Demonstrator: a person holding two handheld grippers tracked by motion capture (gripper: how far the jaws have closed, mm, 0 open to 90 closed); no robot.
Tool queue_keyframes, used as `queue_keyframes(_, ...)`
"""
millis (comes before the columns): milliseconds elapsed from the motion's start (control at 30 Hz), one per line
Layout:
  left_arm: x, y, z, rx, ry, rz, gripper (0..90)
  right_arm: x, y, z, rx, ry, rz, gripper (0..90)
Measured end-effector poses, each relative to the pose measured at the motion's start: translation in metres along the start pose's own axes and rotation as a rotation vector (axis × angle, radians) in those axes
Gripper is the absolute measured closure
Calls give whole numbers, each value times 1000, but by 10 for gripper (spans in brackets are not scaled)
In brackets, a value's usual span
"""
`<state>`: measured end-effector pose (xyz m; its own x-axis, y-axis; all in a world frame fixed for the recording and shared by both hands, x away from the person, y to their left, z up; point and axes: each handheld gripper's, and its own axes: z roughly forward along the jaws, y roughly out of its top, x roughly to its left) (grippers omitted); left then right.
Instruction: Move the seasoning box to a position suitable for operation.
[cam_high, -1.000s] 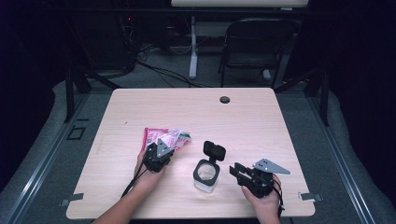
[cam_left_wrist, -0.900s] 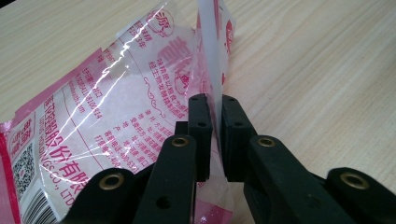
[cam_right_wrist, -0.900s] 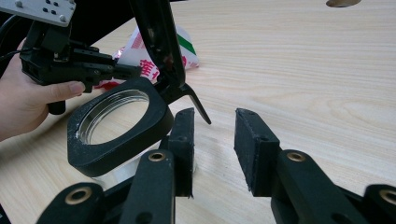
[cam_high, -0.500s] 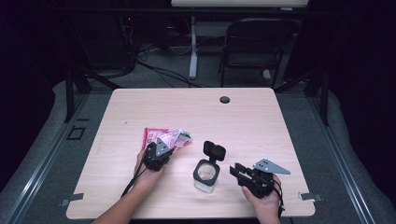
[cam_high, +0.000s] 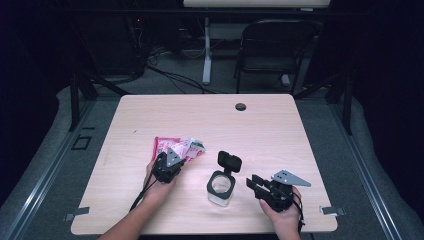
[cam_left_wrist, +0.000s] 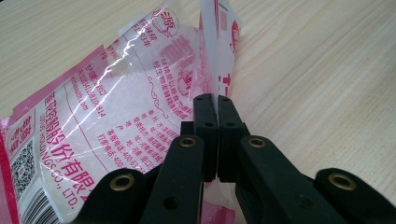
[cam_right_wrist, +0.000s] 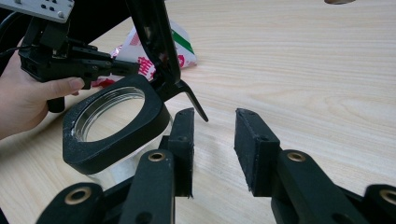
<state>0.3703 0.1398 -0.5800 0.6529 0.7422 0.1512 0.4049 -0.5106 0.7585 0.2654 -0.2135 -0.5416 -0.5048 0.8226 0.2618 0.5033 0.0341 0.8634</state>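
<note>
A pink and white printed plastic packet (cam_high: 175, 146) lies left of the table's middle. My left gripper (cam_high: 175, 161) reaches it from the near side. Its jaws have just been closing and are now shut on a raised fold of the packet's film (cam_left_wrist: 208, 60), pinched at the left gripper's tips (cam_left_wrist: 211, 100). A clear jar (cam_high: 220, 186) with a black collar and an upright flip lid (cam_high: 229, 161) stands near the front. My right gripper (cam_high: 252, 182) lies just right of the jar, open, nothing between its jaws (cam_right_wrist: 215, 116); its left fingertip (cam_right_wrist: 184, 126) is close to the jar's collar (cam_right_wrist: 140, 135).
A round cable hole (cam_high: 241, 106) sits in the table (cam_high: 280, 135) near its far edge. A black chair (cam_high: 277, 45) and cables stand on the floor beyond. Small metal brackets (cam_high: 332, 210) mark the front corners. Bare wood spreads across the far half and right side.
</note>
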Motion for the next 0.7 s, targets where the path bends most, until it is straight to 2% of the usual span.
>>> queue_keyframes(433,3,1,-3,-15,-9,-17,900,0,-1,1,-3,5,4,682)
queue_keyframes(700,4,3,-7,-20,-4,-8,900,-1,-1,0,-2,0,7,682)
